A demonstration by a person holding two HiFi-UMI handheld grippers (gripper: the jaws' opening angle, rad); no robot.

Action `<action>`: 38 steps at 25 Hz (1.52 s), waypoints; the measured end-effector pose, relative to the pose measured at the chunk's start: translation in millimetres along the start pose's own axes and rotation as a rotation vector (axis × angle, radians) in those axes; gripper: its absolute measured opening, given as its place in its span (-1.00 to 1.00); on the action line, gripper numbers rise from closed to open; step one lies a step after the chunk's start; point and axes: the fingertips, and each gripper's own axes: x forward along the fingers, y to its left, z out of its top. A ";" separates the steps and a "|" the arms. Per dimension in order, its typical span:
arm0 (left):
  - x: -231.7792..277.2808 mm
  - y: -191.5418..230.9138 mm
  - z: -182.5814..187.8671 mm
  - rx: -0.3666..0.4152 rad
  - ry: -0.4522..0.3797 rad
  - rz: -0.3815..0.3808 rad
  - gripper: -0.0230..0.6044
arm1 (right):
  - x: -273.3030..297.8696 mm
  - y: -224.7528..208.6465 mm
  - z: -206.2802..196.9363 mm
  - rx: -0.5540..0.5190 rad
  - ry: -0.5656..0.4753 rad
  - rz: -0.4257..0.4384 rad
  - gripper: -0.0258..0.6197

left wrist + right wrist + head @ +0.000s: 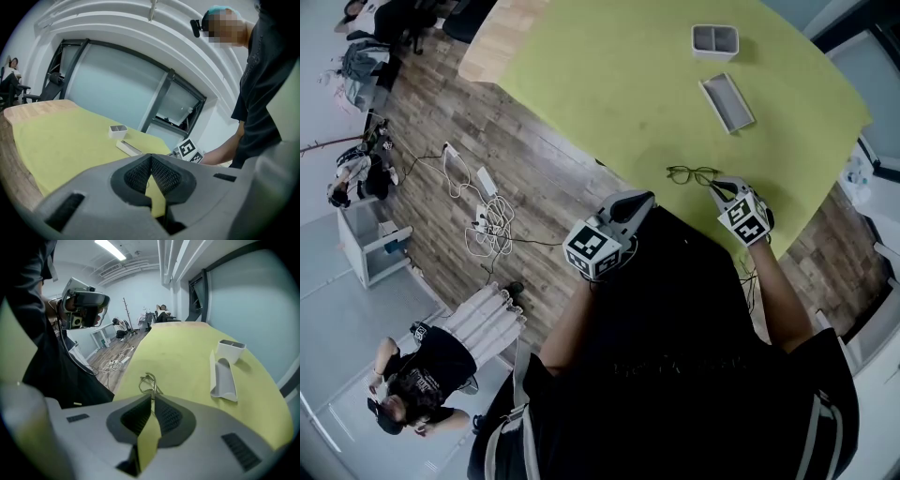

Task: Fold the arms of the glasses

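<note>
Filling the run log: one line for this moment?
left gripper shut, empty | right gripper shut on thin dark-framed glasses | on yellow-green table

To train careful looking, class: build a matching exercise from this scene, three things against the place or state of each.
Things:
1. glasses
2. white box
3. left tool

Places or states:
a. farthest away on the green table
b. shut, with nothing in it
c. gripped by one arm in the right tool

Pairs: 1-c, 2-a, 3-b.
</note>
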 end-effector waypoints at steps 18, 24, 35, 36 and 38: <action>-8.8 5.5 -4.8 -0.008 0.030 0.055 -0.87 | 28.2 -10.0 -42.4 0.020 0.091 0.024 -0.79; -9.9 6.0 -4.5 -0.002 0.032 0.065 -0.87 | 37.3 -9.4 -51.8 0.031 0.111 0.025 -0.79; -10.4 3.4 -8.6 0.003 0.035 0.070 -0.87 | 48.8 -11.7 -59.0 0.030 0.141 0.025 -0.79; -11.1 3.3 -9.0 0.004 0.036 0.070 -0.87 | 50.1 -11.3 -58.8 0.026 0.142 0.025 -0.79; -11.9 3.6 -9.6 0.003 0.037 0.070 -0.87 | 51.8 -10.8 -58.4 0.010 0.148 0.022 -0.79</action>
